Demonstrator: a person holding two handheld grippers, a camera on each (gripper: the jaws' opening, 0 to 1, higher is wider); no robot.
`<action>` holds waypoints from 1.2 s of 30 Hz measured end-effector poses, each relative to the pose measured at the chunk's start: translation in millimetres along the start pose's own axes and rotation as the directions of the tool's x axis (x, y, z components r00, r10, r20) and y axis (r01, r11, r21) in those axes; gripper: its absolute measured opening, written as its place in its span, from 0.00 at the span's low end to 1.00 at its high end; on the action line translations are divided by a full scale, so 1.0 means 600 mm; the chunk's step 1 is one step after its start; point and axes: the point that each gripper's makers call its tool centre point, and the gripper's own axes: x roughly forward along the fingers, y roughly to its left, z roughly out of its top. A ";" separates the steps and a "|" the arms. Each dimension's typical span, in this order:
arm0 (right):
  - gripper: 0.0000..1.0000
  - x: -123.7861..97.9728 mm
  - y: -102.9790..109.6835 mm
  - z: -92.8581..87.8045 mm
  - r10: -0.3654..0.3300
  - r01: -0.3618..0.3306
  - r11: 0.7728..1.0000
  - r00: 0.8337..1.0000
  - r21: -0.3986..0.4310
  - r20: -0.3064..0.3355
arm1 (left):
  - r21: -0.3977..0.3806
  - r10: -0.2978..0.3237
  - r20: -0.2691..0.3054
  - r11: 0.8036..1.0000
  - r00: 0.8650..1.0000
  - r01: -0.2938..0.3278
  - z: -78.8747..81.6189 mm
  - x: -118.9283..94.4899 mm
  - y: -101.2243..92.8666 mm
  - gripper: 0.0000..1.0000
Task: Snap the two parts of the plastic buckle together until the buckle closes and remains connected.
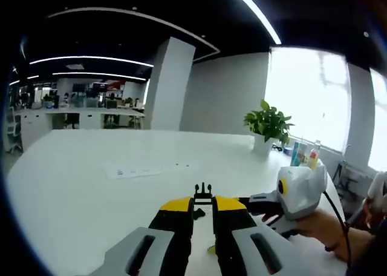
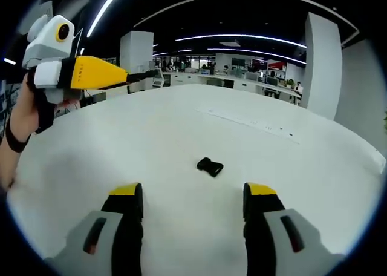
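Observation:
The pronged half of the black buckle (image 1: 203, 192) sticks up between my left gripper's (image 1: 203, 208) yellow-tipped jaws, which are shut on it above the white table (image 1: 78, 191). My right gripper (image 1: 255, 201) comes in from the right of the left gripper view, held by a hand. The other black buckle half (image 2: 210, 166) lies on the table (image 2: 151, 143), just ahead of my right gripper (image 2: 195, 204), whose jaws stand wide open and hold nothing. The left gripper (image 2: 124, 76) hovers at the upper left of the right gripper view, a small black piece at its tip.
A potted plant (image 1: 268, 126) and some bottles (image 1: 305, 155) stand at the table's far right by a bright window. A pale printed strip (image 2: 248, 121) lies across the table's middle. A white pillar (image 1: 169, 85) and office desks are behind.

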 end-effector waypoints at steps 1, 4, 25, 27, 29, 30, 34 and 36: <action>0.67 0.002 -0.002 0.001 -0.001 0.001 1.000 1.000 0.001 0.001 | 0.002 -0.001 0.001 1.000 1.000 0.001 0.000 -0.001 -0.001 0.10; 0.67 0.007 -0.005 0.002 0.001 -0.001 1.000 1.000 0.002 0.006 | 0.007 0.004 0.002 1.000 1.000 -0.004 0.002 -0.003 0.000 0.10; 0.66 0.059 -0.047 0.025 0.028 -0.027 0.999 1.000 0.034 -0.009 | -0.056 -0.032 0.030 0.998 0.999 0.034 0.011 -0.009 -0.003 0.10; 0.67 0.061 -0.049 0.026 0.028 -0.028 0.999 1.000 0.034 0.001 | -0.061 -0.035 0.029 0.997 0.999 0.036 0.010 -0.008 -0.003 0.10; 0.67 0.063 -0.050 0.026 0.028 -0.028 0.999 1.000 0.035 0.005 | -0.060 -0.035 0.028 0.998 0.999 0.037 0.010 -0.007 -0.003 0.10; 0.67 0.065 -0.051 0.027 0.027 -0.027 0.999 1.000 0.036 0.005 | -0.060 -0.035 0.029 0.998 0.999 0.037 0.010 -0.007 -0.004 0.10; 0.67 0.074 -0.053 0.029 0.031 -0.031 0.999 0.999 0.043 0.007 | -0.056 -0.037 0.021 0.998 0.999 0.038 0.006 -0.006 -0.006 0.10; 0.66 0.075 -0.052 0.029 0.032 -0.033 0.999 0.999 0.041 0.015 | -0.055 -0.038 0.020 0.998 0.999 0.039 0.006 -0.005 -0.006 0.10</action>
